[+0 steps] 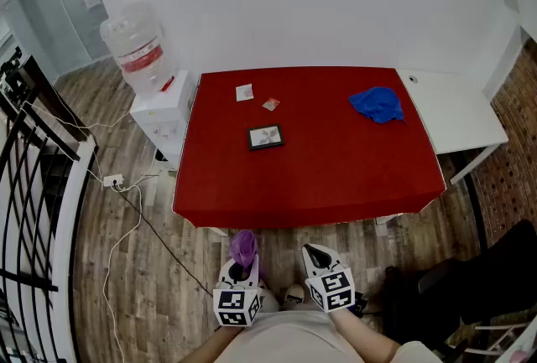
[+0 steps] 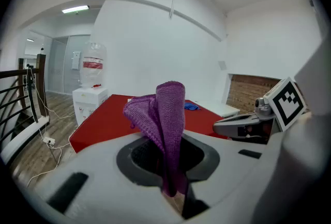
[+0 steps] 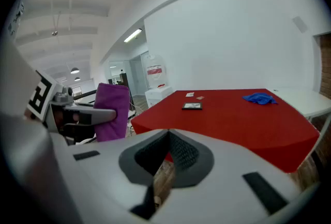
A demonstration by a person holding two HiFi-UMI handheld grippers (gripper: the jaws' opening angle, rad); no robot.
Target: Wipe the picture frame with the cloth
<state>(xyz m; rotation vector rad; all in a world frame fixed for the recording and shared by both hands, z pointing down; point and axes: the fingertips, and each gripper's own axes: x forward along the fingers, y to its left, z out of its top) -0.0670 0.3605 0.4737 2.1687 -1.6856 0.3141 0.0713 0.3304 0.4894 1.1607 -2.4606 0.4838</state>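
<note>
A red-covered table [image 1: 319, 177] stands against a white wall on a wood floor. On it, toward its far left, lie two small cards – a white one [image 1: 244, 92] and a smaller orange-toned one [image 1: 270, 104]. A crumpled blue rag [image 1: 377, 104] lies near the table's far right corner. Just left of the table stands a white water dispenser [image 1: 161, 112] topped by a clear bottle [image 1: 134, 44]. A white side table [image 1: 454, 111] adjoins its right edge. Well left of the table – a black railing [image 1: 25, 185], with a white power strip [image 1: 112, 181] and trailing cables between them.
</note>
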